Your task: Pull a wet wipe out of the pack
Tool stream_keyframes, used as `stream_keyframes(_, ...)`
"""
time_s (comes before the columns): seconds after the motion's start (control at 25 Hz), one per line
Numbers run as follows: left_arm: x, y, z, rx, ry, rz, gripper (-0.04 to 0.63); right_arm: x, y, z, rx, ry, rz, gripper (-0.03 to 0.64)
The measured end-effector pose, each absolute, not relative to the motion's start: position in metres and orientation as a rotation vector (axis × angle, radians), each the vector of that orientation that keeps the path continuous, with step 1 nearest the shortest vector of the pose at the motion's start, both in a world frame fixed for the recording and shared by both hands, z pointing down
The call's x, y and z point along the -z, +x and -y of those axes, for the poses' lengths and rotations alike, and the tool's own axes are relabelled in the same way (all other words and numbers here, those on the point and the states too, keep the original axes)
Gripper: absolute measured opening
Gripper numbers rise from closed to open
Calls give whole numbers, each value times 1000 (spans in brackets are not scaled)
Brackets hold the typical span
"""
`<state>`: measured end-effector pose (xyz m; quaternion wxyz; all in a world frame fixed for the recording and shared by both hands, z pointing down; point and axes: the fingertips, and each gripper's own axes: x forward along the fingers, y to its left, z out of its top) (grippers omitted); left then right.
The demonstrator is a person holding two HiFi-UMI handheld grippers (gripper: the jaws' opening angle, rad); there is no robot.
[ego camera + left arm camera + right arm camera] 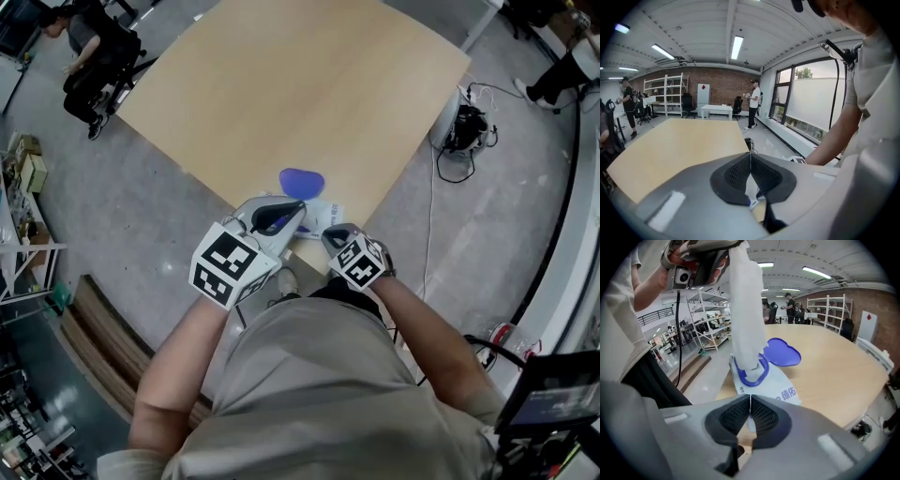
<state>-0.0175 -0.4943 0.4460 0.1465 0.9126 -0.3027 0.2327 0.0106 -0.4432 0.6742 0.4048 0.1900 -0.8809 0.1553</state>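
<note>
My left tongs (750, 160) are clamped on the wipe (746, 310), which stands as a tall strip rising straight out of the pack (778, 383) at the worktop's (281, 84) near edge. My right tongs (750, 401) pinch the pack's near end. I'd pull straight up, along the strip.

Grey left claw (298, 210), marker cube (225, 267), beige shirt (319, 375)

Pack (771, 383): on counter (281, 84), at its near edge.
Lid (783, 352): flat on counter, just behind pack.
Wipe (746, 310): upright out of pack's opening, top end in left gripper (298, 210), above pack.
Right gripper (750, 401): right of left gripper, clamped on pack's near end.
</note>
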Motion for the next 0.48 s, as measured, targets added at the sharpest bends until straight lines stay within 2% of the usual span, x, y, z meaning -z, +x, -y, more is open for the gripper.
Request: stream_keyframes(0.48,-400,-90,446,-377,2730,863,8,-599,8,412,-440,797,2284,6)
